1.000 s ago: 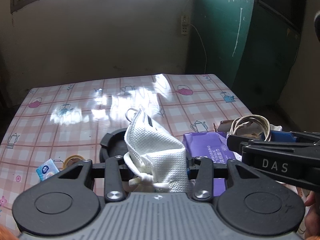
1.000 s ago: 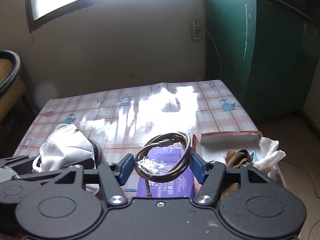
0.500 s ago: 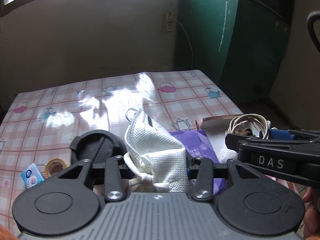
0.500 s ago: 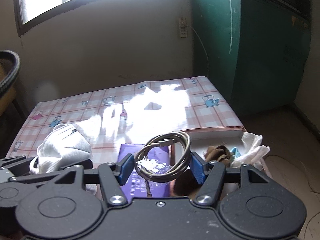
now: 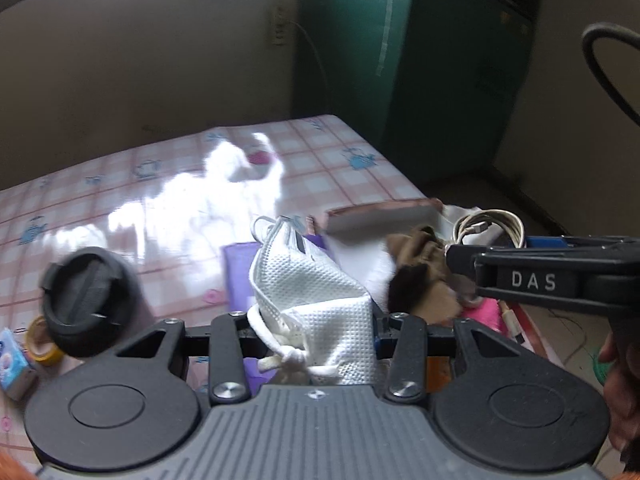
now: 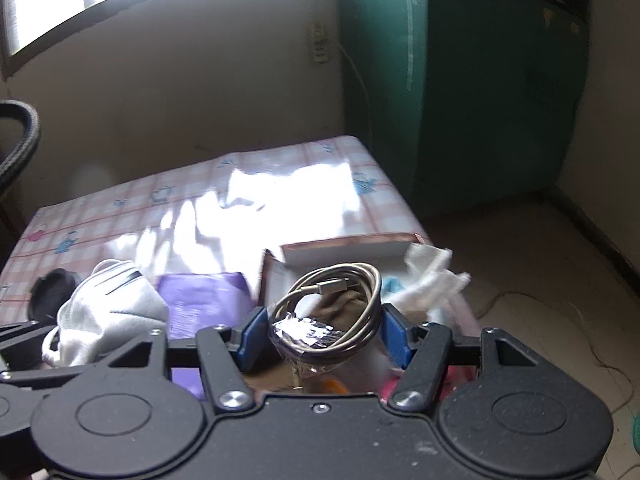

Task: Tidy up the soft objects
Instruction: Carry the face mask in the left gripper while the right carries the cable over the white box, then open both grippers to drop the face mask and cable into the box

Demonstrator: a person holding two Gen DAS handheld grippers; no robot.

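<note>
Two tongs carry loads toward the open box (image 6: 348, 250) at the bench's edge: left tongs (image 5: 312, 320) clamp a white mask (image 5: 316, 280), right tongs (image 6: 324, 332) grip a coiled cable (image 6: 340, 300), ready for sorting.

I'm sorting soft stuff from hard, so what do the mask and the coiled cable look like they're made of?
Mask: white non-woven fabric, matte, judging by its dimpled texture and soft creases.
Cable: probably plastic-jacketed or braided, pale beige with a slight sheen; its plug end looks metallic, and a clear glossy wrap binds the coil.
</note>
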